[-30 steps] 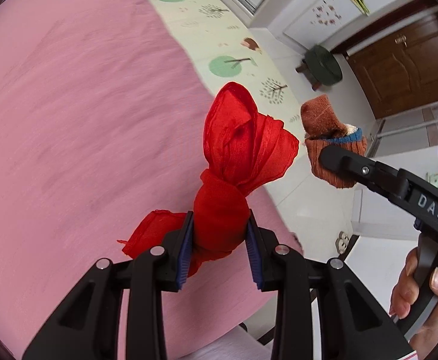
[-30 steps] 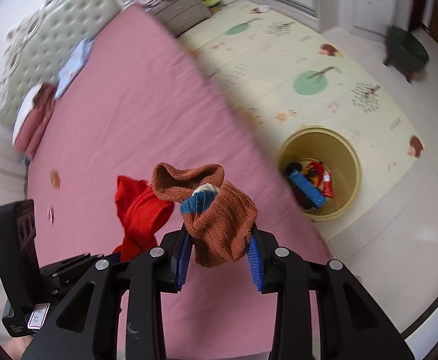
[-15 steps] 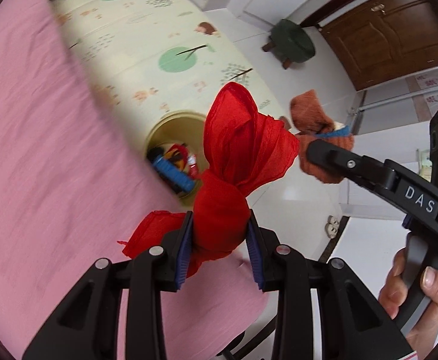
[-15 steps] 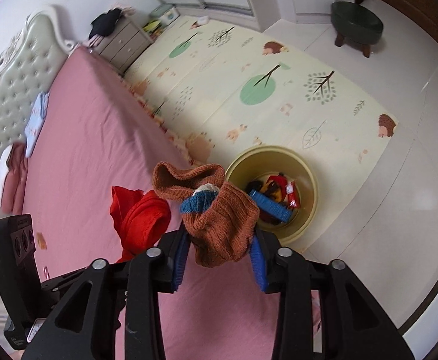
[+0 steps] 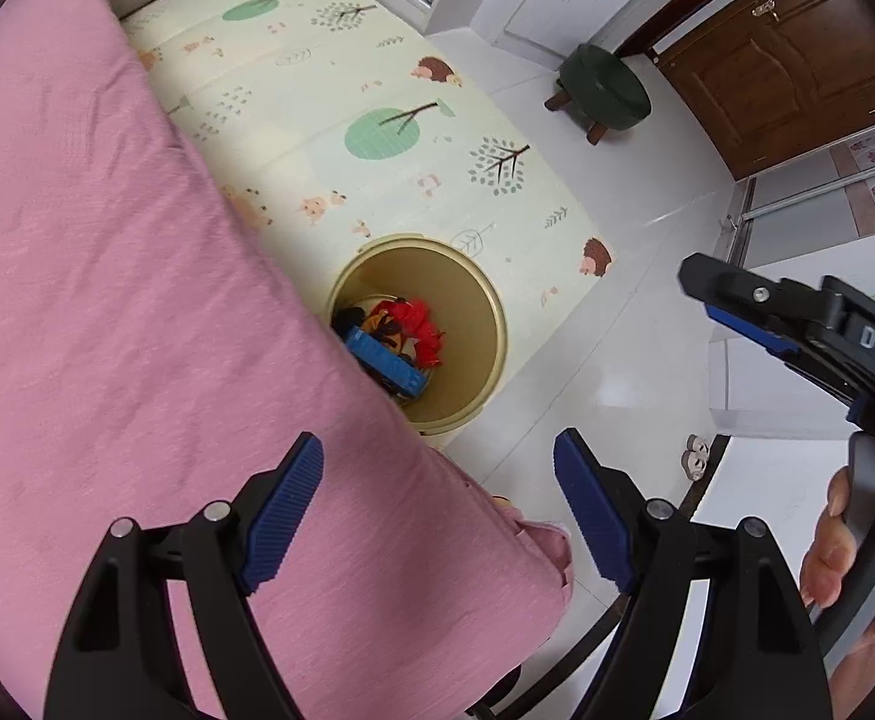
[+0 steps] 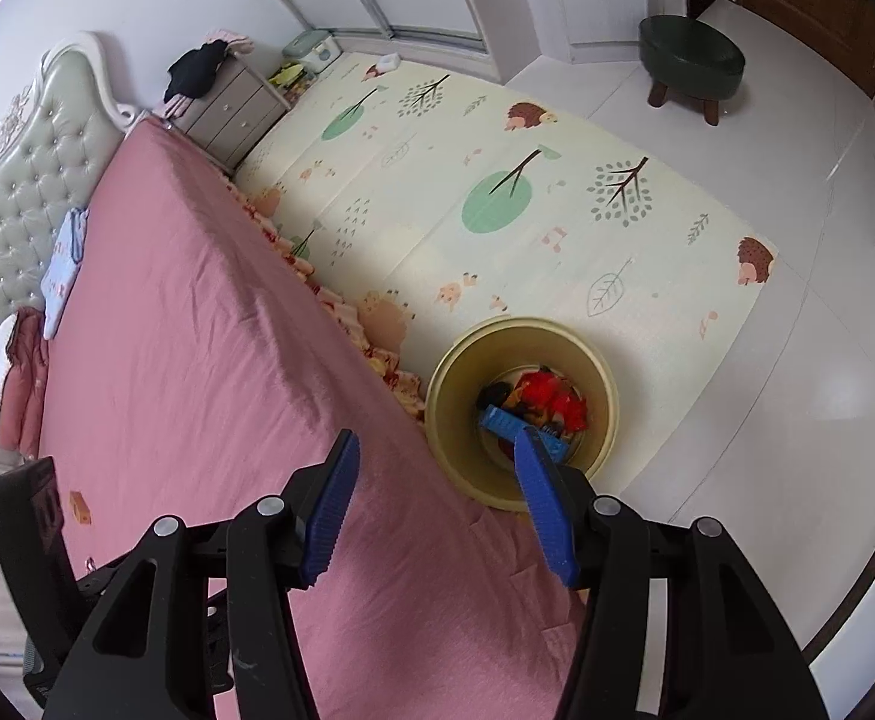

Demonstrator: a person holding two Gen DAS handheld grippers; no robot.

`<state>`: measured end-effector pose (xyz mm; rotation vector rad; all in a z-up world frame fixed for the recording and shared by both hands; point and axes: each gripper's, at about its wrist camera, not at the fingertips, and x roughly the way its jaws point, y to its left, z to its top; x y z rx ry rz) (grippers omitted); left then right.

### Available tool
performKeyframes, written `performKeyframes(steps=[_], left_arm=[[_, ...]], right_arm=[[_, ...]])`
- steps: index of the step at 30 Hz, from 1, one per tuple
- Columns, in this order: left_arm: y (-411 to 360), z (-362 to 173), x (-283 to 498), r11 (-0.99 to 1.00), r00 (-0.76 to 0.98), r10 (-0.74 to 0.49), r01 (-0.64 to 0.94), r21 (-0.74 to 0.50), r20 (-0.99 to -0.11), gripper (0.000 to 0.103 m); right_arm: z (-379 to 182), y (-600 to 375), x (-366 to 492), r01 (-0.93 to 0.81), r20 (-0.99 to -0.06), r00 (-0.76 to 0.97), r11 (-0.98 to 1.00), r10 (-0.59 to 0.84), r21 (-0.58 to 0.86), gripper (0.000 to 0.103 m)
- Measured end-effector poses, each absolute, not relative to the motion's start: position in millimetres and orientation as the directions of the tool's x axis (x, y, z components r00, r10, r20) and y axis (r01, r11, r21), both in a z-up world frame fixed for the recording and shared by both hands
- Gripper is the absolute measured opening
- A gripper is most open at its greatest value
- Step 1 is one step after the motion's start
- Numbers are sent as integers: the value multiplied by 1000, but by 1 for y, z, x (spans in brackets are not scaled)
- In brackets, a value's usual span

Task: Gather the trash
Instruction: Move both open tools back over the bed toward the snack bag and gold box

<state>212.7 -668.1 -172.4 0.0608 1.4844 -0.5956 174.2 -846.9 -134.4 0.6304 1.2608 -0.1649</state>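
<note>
A yellow bin (image 5: 491, 306) stands on the floor at the bed's edge. In it lie the red cloth (image 5: 422, 324) and a blue packet (image 5: 386, 363), with dark and orange-brown bits beside them that I cannot make out. My left gripper (image 5: 437, 438) hangs above the bed corner, its jaws opening and nothing between them. My right gripper (image 6: 436, 438) is above the bin (image 6: 455, 360), jaws also opening and empty. The red cloth (image 6: 548, 399) shows below it. A hand (image 5: 857, 546) holds the right gripper's handle.
The pink bed (image 6: 197, 330) fills the left, with a padded headboard (image 6: 29, 180) and pillows. A patterned play mat (image 6: 497, 180) covers the floor by it. A green stool (image 6: 692, 57), a brown door (image 5: 797, 60) and a nightstand (image 6: 227, 108) lie beyond. A small orange scrap (image 6: 79, 507) sits on the bed.
Both grippers have swung from over the bed toward the bin and spread their jaws. The red cloth has left the left gripper and lies in the bin; the brown sock has left the right gripper.
</note>
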Motion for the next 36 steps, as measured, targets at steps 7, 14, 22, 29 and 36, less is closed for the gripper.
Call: performKeyframes(steps=[7, 14, 22, 29, 36], left_arm=[[-607, -149, 192, 875, 42, -345, 376, -305, -938, 79], [-510, -133, 166, 912, 111, -346, 274, -306, -932, 79], [-375, -127, 132, 944, 174, -315, 157, -290, -933, 79], [-262, -132, 105, 960, 207, -280, 46, -277, -937, 79], [-154, -134, 76, 967, 242, -238, -33, -253, -941, 79]], right_arm=[[-116, -780, 177, 350, -912, 312, 861, 265, 370, 54], [-101, -673, 172, 206, -907, 278, 902, 317, 378, 54], [-96, -552, 159, 83, -908, 230, 922, 351, 378, 54], [-91, -443, 139, -38, -908, 191, 927, 373, 372, 54], [-87, -348, 120, -124, -901, 179, 917, 396, 378, 54]])
